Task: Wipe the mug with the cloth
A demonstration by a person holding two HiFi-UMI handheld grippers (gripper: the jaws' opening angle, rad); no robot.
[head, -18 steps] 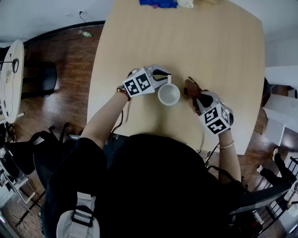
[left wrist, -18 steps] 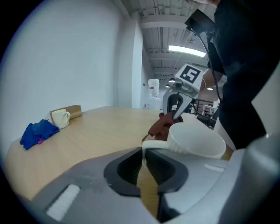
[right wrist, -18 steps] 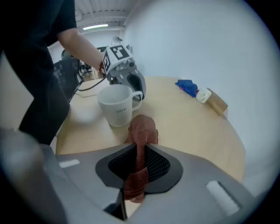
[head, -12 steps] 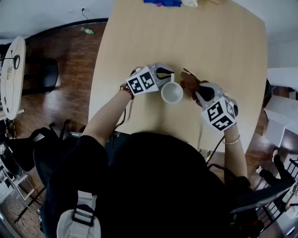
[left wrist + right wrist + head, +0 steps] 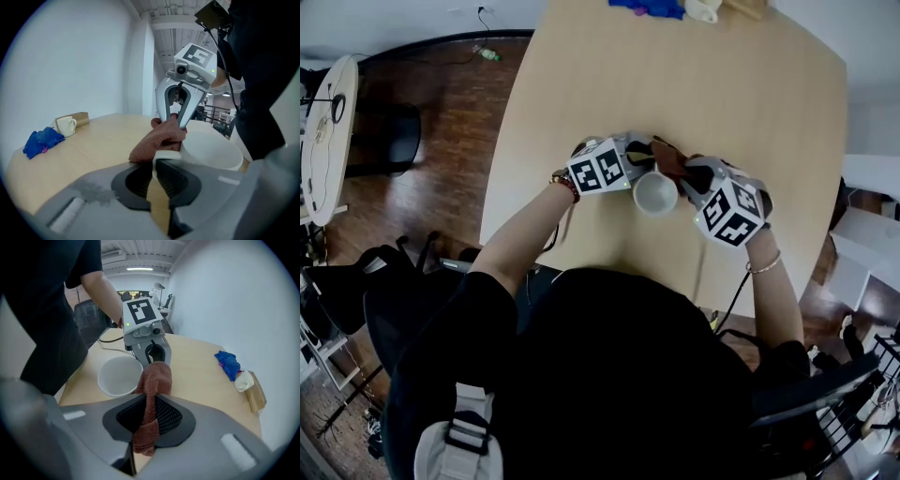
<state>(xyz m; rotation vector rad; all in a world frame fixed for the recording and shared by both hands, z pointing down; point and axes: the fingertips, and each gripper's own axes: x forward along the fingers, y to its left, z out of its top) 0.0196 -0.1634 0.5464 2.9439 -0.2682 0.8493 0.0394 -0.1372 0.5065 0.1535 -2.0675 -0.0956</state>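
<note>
A white mug (image 5: 655,194) stands upright on the wooden table (image 5: 750,103) in front of the person. My left gripper (image 5: 639,169) is shut on the mug's handle (image 5: 166,154), and the mug's bowl (image 5: 211,150) lies just right of its jaws. My right gripper (image 5: 682,178) is shut on a brown cloth (image 5: 151,380), which runs up between its jaws and bunches at their tips. The cloth (image 5: 668,159) rests against the mug's outer wall beside the handle. The mug (image 5: 119,375) is empty inside.
At the table's far end lie a blue cloth (image 5: 647,7), a second white mug (image 5: 65,125) and a wooden block (image 5: 77,118). The table's left edge (image 5: 502,159) drops to a dark wood floor with chairs (image 5: 394,141). A round white table (image 5: 328,131) stands far left.
My right gripper has carried the brown cloth leftward, from beside the mug to against its far side by the handle. The left gripper keeps its hold on the handle.
</note>
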